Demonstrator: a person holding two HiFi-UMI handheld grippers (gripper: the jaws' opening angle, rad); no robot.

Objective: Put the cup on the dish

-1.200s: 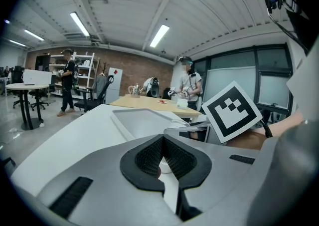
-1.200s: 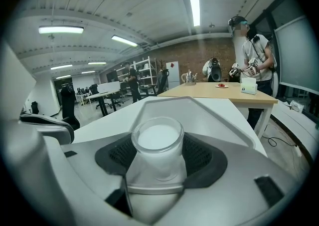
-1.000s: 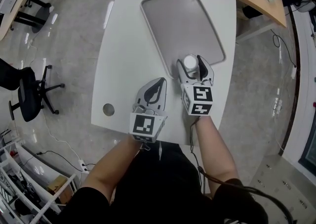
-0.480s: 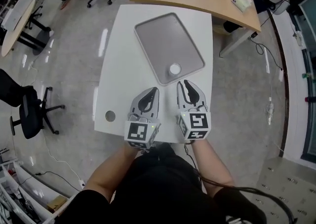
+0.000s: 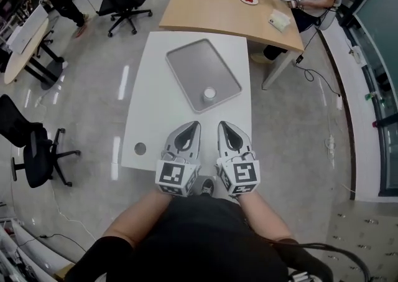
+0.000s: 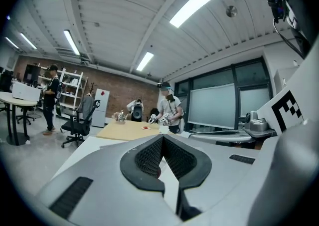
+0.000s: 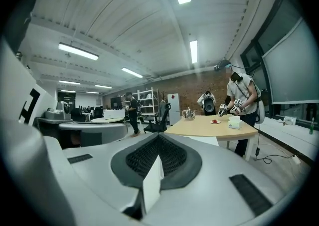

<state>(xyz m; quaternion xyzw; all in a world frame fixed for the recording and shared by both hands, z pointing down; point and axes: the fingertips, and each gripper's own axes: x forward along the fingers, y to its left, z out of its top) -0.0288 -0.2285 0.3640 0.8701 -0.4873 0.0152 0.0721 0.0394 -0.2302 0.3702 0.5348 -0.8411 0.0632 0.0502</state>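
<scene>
Cup (image 5: 209, 94) on grey dish (image 5: 194, 66), white table (image 5: 149, 109)

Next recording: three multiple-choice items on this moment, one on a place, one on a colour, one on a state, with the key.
1. The cup stands: A on the grey tray; B on the tan table; C between jaws.
2. The cup is: A red; B white; C black.
3. The right hand-held gripper is: A open; B shut on the cup; C shut, empty.
Key: 1 A, it sits inside the tray's near corner; 2 B, white against grey; 3 C, its jaws, just closed, meet on nothing.
</scene>
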